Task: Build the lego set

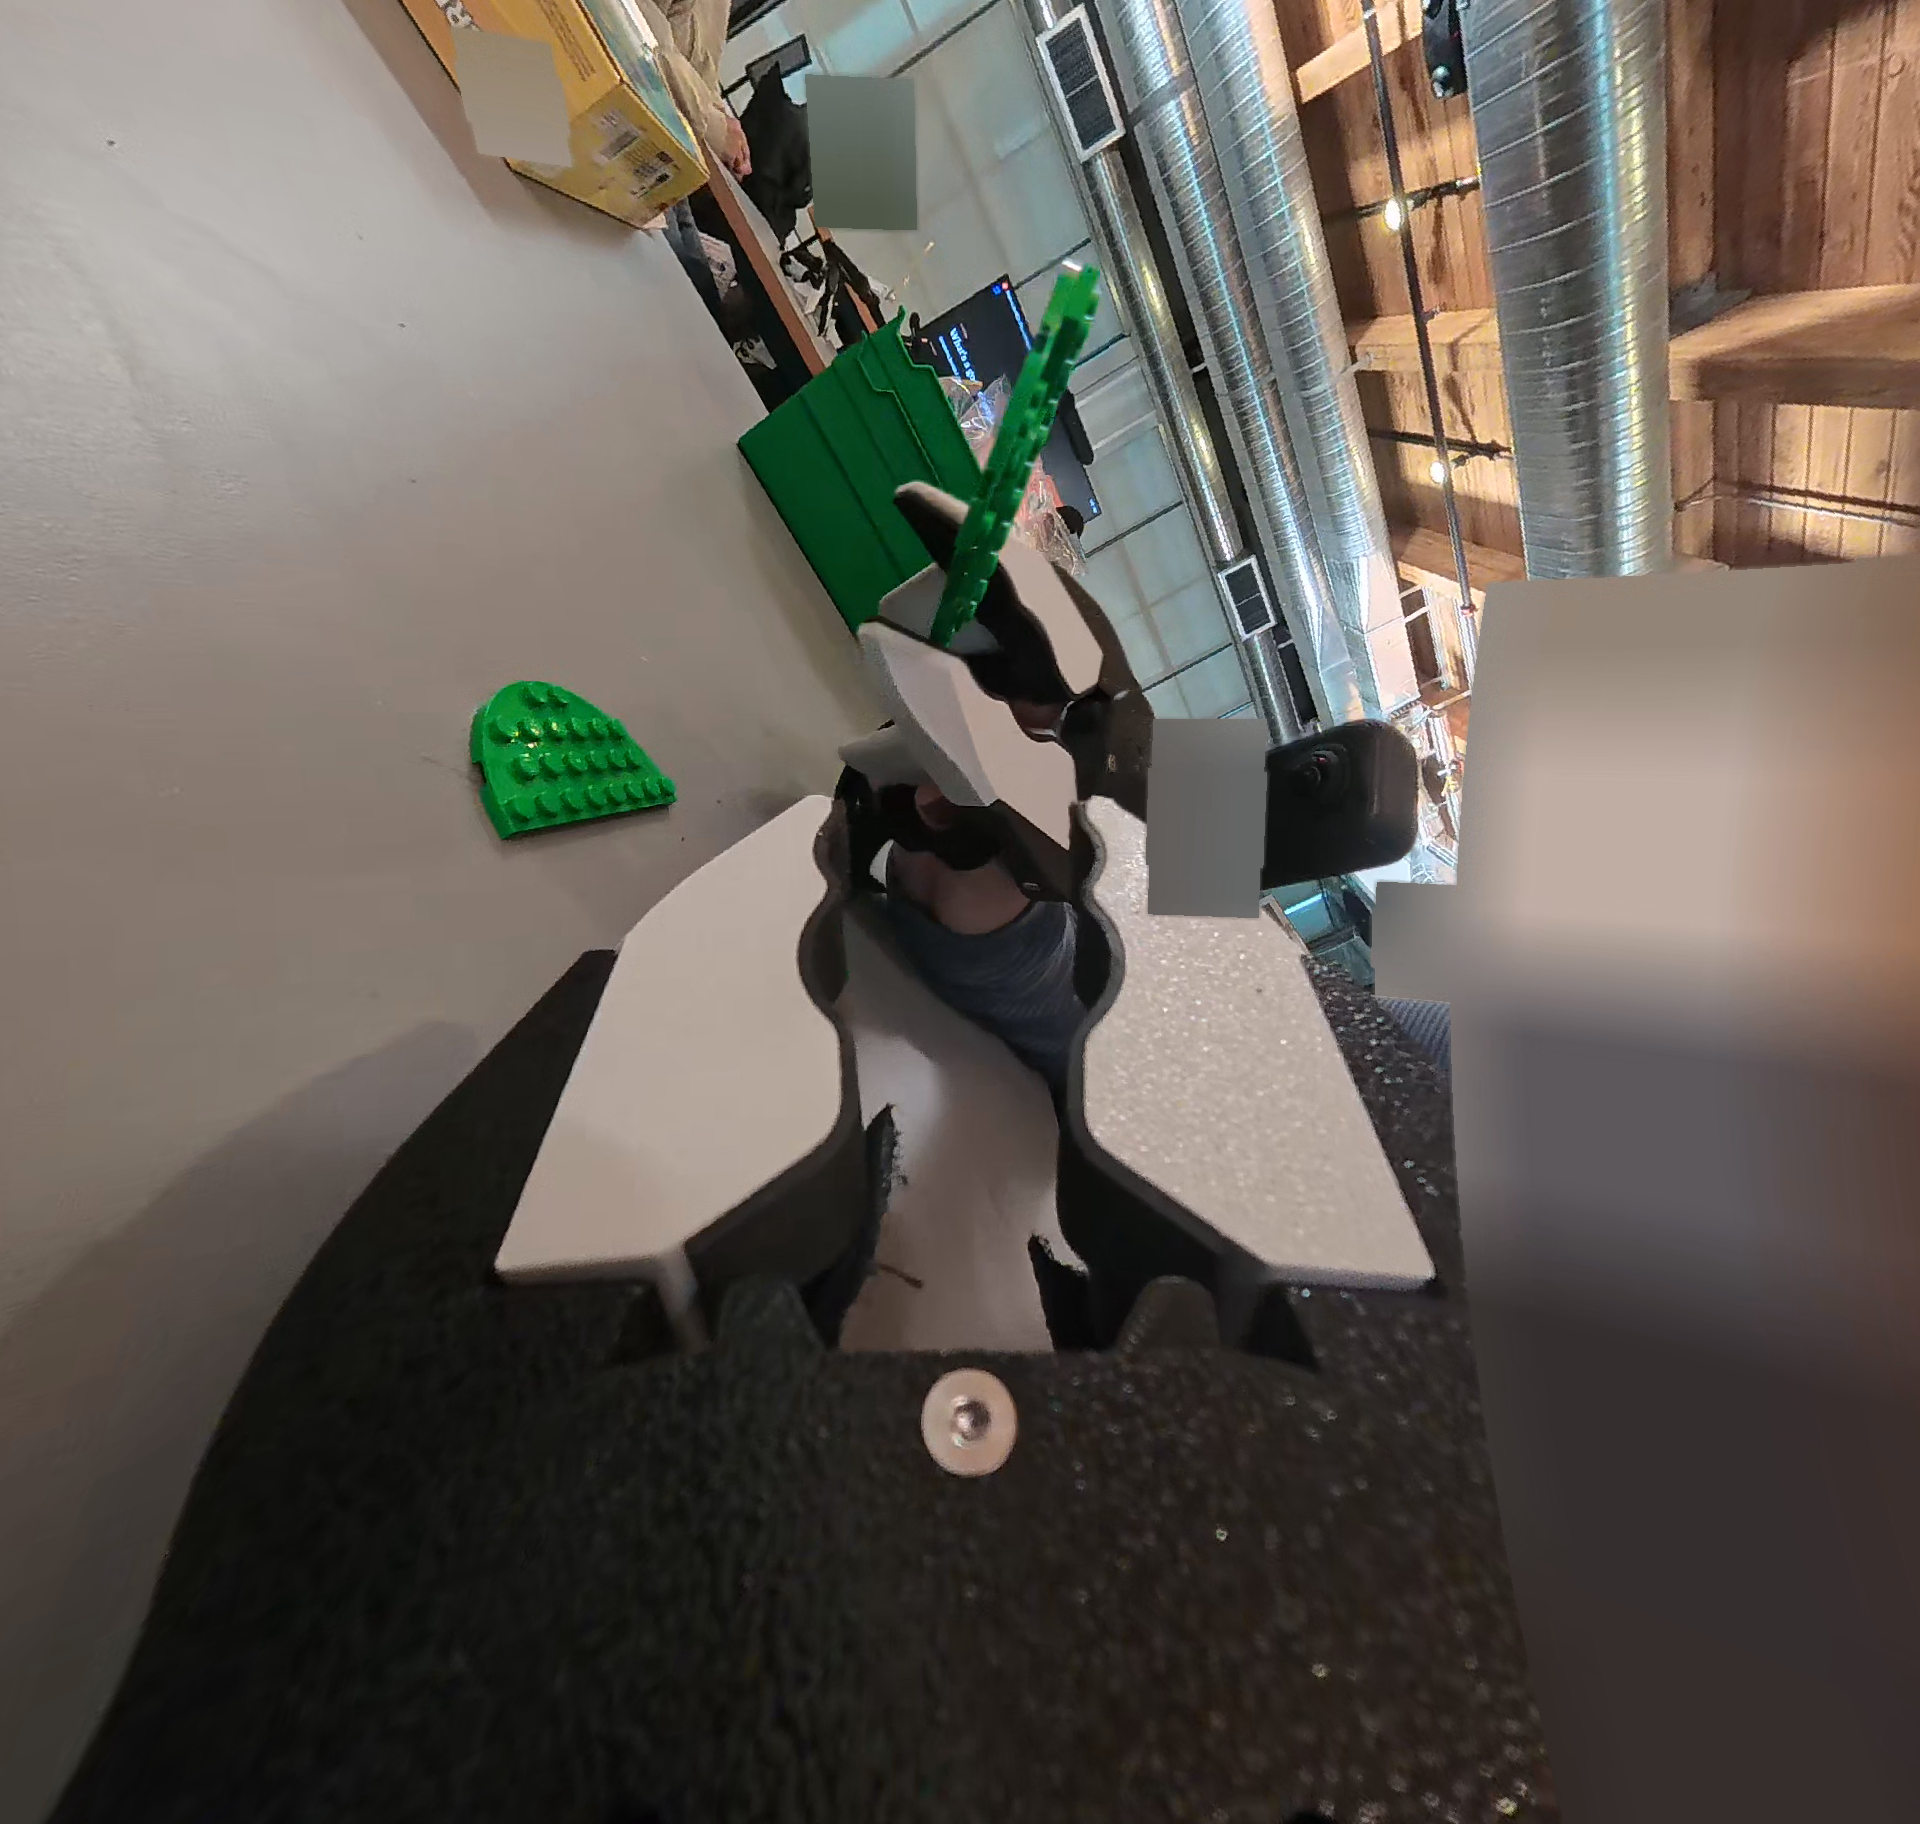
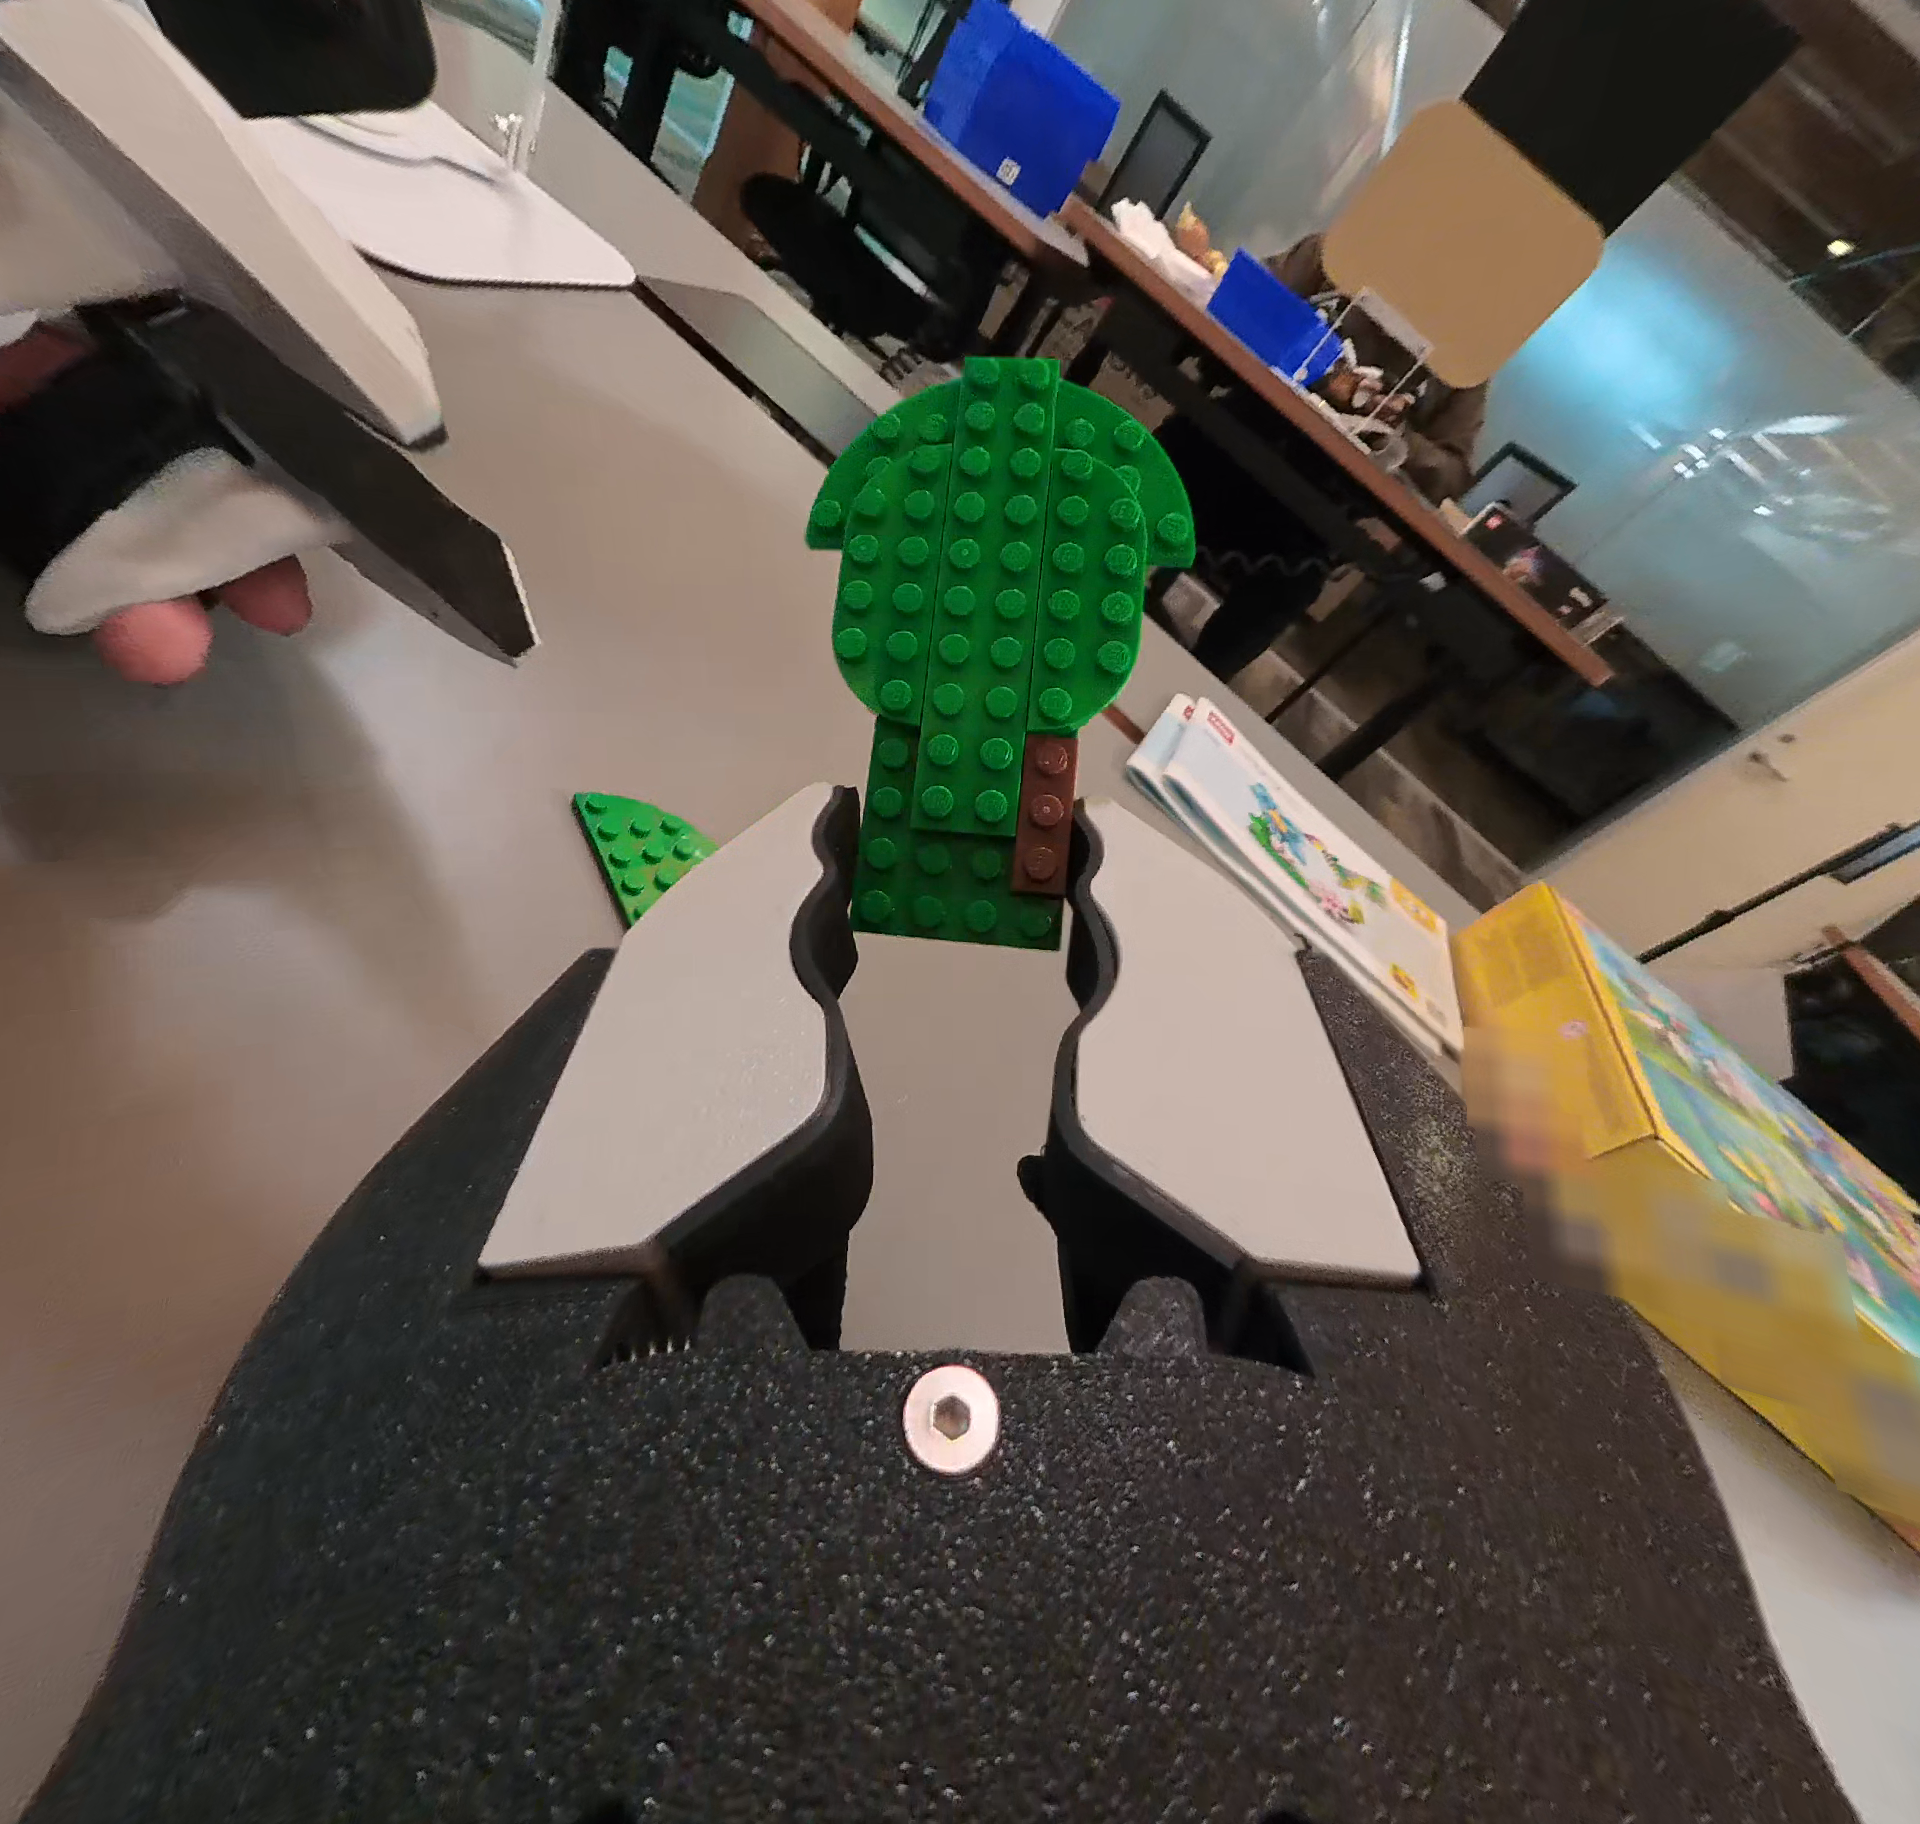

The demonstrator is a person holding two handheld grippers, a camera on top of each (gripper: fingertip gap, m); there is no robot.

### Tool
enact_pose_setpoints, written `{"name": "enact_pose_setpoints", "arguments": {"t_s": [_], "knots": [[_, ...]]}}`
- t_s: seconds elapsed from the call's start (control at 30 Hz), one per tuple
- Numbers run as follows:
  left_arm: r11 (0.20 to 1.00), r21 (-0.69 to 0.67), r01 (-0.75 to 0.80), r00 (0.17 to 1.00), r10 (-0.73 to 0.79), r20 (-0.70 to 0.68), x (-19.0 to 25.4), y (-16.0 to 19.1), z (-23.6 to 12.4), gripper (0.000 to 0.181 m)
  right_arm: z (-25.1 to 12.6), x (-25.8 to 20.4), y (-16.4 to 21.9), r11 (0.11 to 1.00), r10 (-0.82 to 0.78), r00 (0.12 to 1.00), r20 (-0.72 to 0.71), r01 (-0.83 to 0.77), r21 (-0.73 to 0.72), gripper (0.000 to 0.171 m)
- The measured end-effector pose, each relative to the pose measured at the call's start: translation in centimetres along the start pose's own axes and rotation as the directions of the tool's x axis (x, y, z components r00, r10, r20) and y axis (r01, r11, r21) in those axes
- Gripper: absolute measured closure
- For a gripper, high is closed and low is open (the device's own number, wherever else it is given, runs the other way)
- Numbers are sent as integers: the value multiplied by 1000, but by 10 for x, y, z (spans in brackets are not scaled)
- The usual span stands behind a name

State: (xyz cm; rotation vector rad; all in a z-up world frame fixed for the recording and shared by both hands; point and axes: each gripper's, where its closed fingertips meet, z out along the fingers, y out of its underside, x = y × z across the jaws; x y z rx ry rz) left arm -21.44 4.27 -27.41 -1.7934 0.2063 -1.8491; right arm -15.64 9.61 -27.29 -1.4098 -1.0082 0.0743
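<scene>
1. Mid-build: green plate assembly [image 2: 987,631] pinched at its lower end between the right gripper [image 2: 961,870] fingers, held up off the table [image 2: 644,548], studs facing the camera, brown strip [image 2: 1044,818] on its right edge.
2. Left gripper [image 1: 956,870] parted, nothing between its fingers, poised left of the assembly.
3. Loose green rounded plate [image 1: 566,772] flat on the table, below-left of the assembly.
4. Likely next: pick up the loose plate with the left gripper, align studs, press onto the assembly; needs a firm right-side hold.
5. Left view only: assembly edge-on [image 1: 1013,465], green tray [image 1: 862,465] behind it.
6. Right view only: stud face, booklet [image 2: 1299,860] and yellow box [image 2: 1683,1151] right of the assembly.
</scene>
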Motion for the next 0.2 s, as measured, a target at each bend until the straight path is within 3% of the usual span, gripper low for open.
{"name": "enact_pose_setpoints", "arguments": {"t_s": [0.2], "knots": [[1000,-4,0,1000,0,2,0,1,0,145,-1,2,-3,1000,-12,1000,-20,12,17,134]]}}
